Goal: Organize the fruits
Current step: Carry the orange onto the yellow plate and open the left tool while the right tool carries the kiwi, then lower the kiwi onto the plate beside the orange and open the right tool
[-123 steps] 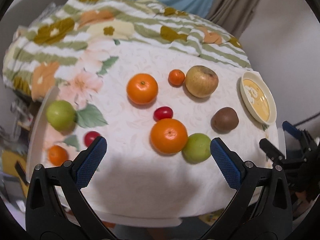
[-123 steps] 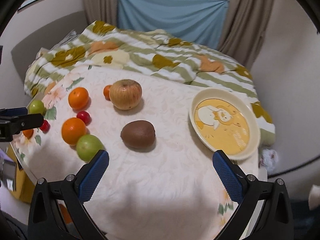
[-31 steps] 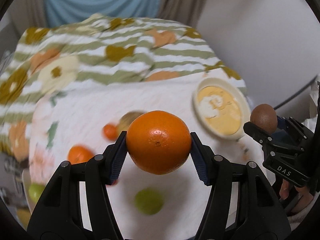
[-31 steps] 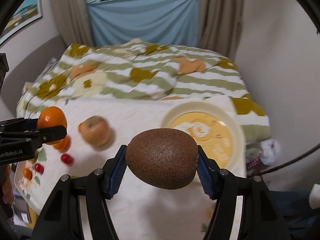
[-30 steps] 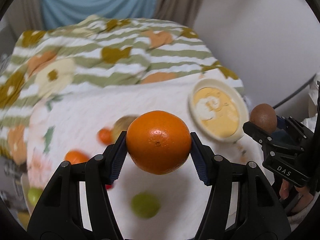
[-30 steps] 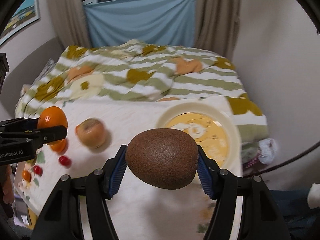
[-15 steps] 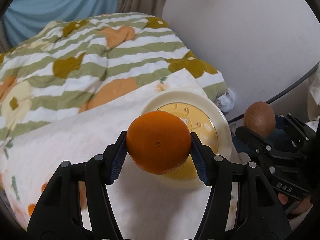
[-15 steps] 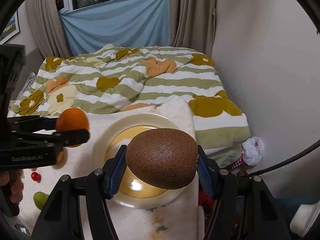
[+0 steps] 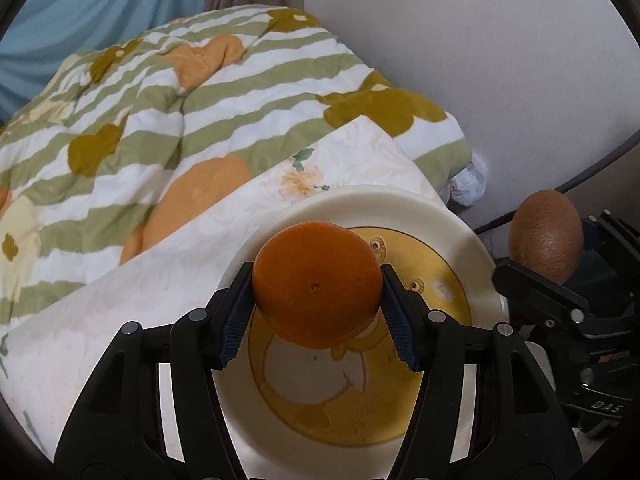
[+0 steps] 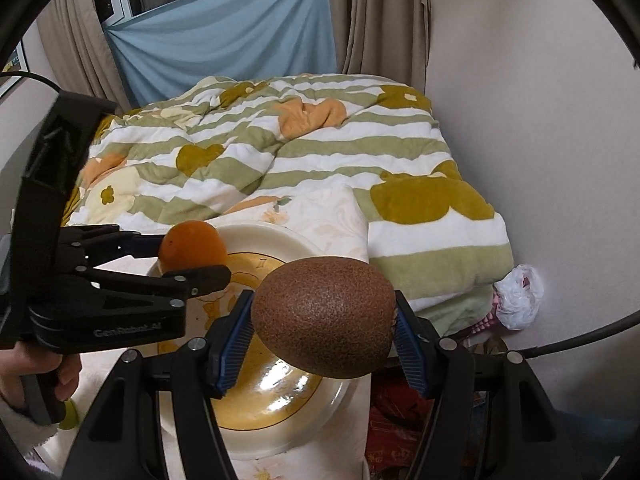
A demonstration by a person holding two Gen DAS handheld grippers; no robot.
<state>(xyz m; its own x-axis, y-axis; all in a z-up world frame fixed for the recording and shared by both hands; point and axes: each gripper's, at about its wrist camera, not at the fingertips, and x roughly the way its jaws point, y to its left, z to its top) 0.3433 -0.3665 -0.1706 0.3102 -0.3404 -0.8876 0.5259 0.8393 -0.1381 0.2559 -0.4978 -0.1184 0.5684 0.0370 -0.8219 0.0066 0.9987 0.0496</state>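
The left gripper [image 9: 317, 312] is clenched on an orange [image 9: 316, 284], its blue-padded fingers [image 9: 234, 322] pressing the fruit from both sides. Directly below and ahead of that claw lies a cream plate [image 9: 372, 204] with a yellow cartoon centre; the orange is in the air above the plate's near half, not touching it. From the right wrist view the same orange [image 10: 192, 245] sits at the tips of the left gripper [image 10: 188, 256], off to the left of the right claw and over the plate's far-left rim [image 10: 276, 236].

The right gripper [image 10: 324, 338] is clamped on a brown kiwi [image 10: 324, 316] — the fruit fills the gap between its pads and juts forward past them. The plate lies beneath and to the left of this claw. In the left wrist view the kiwi [image 9: 546, 236] shows to the right of the left claw, held beyond the plate's right edge.

The plate rests on a white floral cloth [image 9: 160, 264]; beyond both claws spreads a green-striped quilt [image 10: 320, 152] — and farther back, a blue curtain [image 10: 224, 44]. A crumpled white bag [image 10: 520, 296] lies to the right of the right claw, by the wall.
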